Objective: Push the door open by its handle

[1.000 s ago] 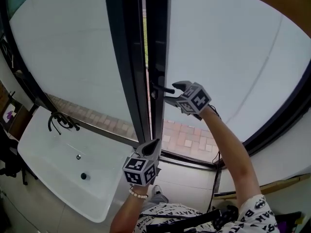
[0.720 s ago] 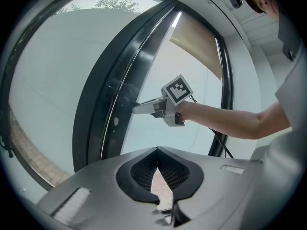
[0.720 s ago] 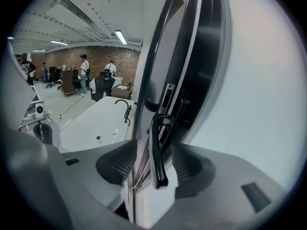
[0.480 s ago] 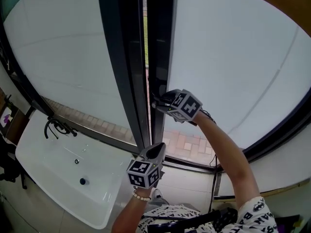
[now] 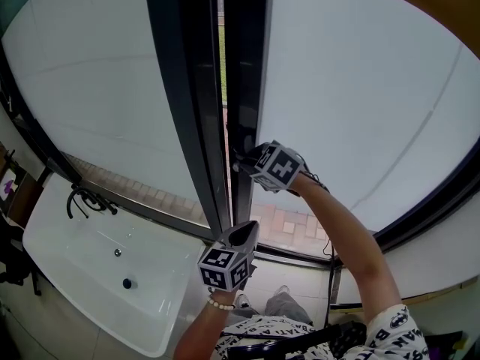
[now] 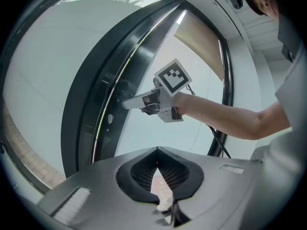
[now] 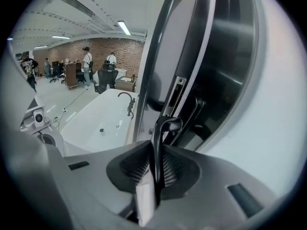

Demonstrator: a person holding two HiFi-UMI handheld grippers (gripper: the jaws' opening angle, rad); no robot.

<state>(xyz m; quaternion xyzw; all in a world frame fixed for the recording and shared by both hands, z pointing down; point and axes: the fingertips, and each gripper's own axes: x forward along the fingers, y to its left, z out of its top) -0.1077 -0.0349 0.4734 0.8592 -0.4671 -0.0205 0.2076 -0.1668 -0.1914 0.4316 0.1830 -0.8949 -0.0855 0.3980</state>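
Note:
The black door handle [image 7: 163, 128] juts from the dark door frame [image 5: 244, 73] between two frosted glass panes. My right gripper [image 5: 246, 159] reaches up to it; its jaws are closing and the handle's lever stands between the ribbed pads [image 7: 170, 169], which press on it. In the left gripper view the right gripper [image 6: 128, 103] points at the frame edge. My left gripper [image 5: 243, 233] hangs lower, apart from the door, pointing up with its jaws together and nothing held.
A white bathtub [image 5: 82, 272] with a black faucet [image 5: 88, 198] stands at the lower left beside the window. Brick paving [image 5: 294, 220] shows through the glass. A cable [image 5: 331, 272] hangs at the right. People [image 7: 87, 61] stand far back in the room.
My right gripper has moved left onto the handle and its jaws have come together around it. The left gripper has shifted slightly right and down.

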